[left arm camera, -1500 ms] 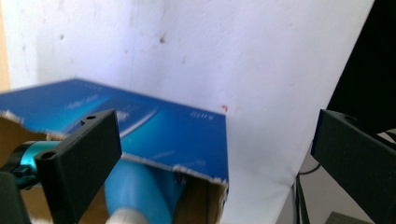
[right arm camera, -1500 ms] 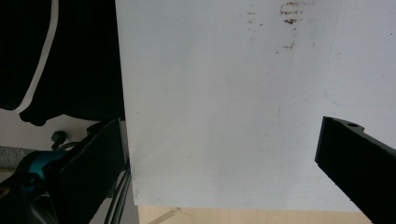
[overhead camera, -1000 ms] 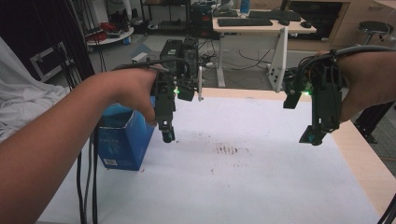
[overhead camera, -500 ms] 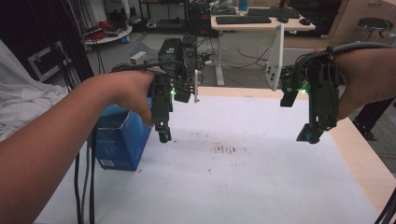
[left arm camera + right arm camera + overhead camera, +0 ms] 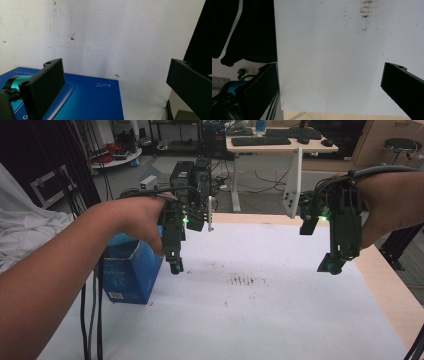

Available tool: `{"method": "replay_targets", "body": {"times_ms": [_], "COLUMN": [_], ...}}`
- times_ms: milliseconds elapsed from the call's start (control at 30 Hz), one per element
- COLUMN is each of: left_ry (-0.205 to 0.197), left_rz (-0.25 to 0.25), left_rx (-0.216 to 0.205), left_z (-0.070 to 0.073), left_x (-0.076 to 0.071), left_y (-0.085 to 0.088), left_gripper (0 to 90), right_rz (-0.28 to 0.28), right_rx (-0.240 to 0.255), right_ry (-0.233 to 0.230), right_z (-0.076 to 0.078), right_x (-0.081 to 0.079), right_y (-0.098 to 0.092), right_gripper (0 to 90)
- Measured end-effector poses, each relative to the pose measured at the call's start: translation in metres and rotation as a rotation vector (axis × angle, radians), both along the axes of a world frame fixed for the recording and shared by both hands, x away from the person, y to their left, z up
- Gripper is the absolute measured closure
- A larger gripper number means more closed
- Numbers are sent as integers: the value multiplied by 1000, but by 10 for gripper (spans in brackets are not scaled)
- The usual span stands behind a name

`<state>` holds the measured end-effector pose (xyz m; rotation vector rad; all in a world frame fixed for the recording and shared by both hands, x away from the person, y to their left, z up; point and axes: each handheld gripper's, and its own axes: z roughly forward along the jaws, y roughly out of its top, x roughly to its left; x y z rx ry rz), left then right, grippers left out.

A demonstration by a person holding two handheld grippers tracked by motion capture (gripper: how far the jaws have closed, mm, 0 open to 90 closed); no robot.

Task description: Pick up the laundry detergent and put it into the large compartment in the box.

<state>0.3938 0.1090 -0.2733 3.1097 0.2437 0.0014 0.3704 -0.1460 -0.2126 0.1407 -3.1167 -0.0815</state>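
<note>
Blue box (image 5: 131, 270) stands untouched at the left edge of the white worktop (image 5: 260, 320) as the left tool (image 5: 174, 265) hovers just beside it and the right tool (image 5: 330, 265) hangs well apart, both with jaws spread and empty, nothing yet grasped

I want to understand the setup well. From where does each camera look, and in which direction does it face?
High view: above the person's side, facing forward and down on the table; both forearms, left gripper, right gripper.
Left gripper view: on the left gripper, facing down at the blue box; open jaws.
Right gripper view: on the right gripper, facing down at the table edge; open jaws.
Shared: the brown stains.
</note>
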Motion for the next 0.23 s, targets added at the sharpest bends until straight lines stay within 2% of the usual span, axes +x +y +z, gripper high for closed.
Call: {"method": "replay_targets", "body": {"times_ms": [233], "left_ry": [11], "left_rz": [-5], "left_rx": [0], "left_z": [-1], "left_x": [1], "left_y": [-1], "left_gripper": [17], "right_rz": [1], "right_rx": [3], "right_ry": [3], "right_z": [0], "right_x": [0], "right_y": [1], "right_gripper": [7]}}
